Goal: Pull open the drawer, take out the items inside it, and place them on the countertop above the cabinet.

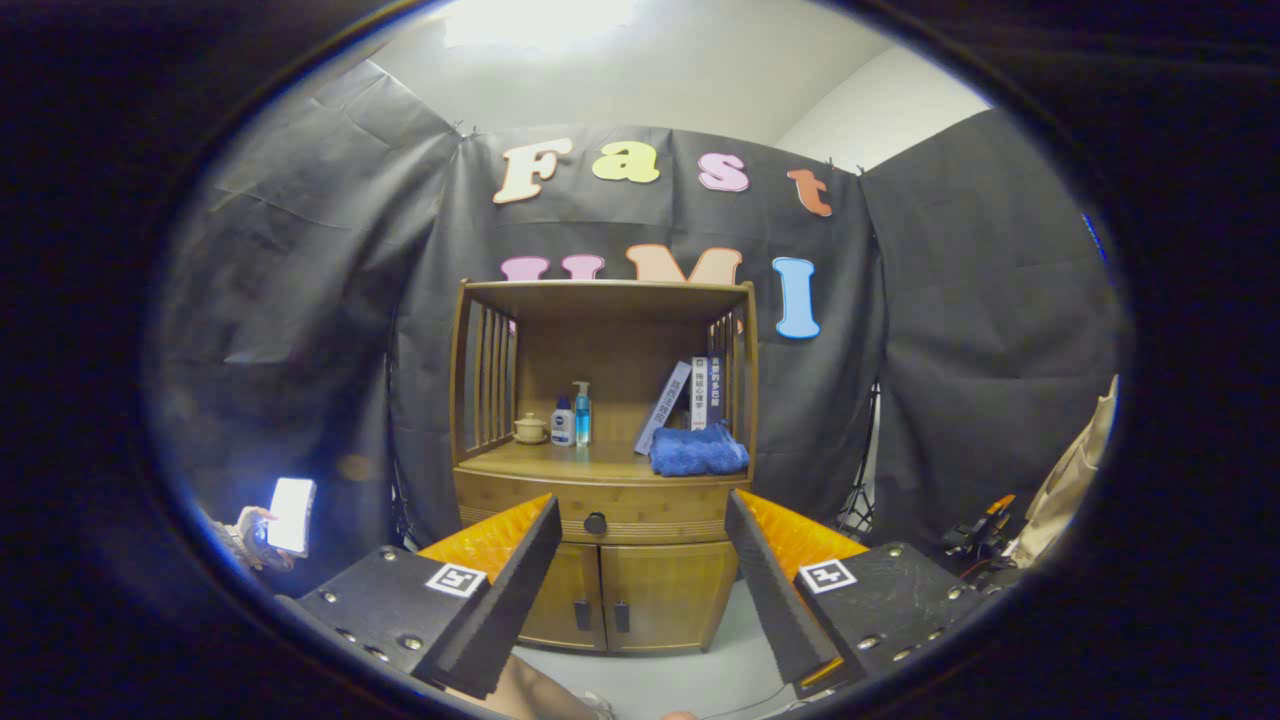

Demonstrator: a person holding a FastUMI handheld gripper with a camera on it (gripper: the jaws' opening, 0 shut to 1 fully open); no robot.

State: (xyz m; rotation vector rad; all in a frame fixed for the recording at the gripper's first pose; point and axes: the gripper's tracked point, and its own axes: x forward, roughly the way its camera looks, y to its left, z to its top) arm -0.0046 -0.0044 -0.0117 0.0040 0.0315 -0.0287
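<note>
Hand-held gripper (640, 540) released, fingers spread wide, grasping nothing. Drawer (600, 512) shut, dead ahead at twelve o'clock, well beyond the fingertips, its long axis running nine to three; one dark knob (595, 523) centred between the fingers. On the surface (540, 463) above: one teapot (529, 428), two bottles (573, 415), one blue towel (698, 452), about three leaning books (690, 400). Below: two cabinet doors (620, 595). Drawer contents hidden.

Black cloth (300, 300) drapes the booth walls; white ceiling (640, 70) glows at twelve o'clock; pale floor (690, 680) lies at six o'clock.
</note>
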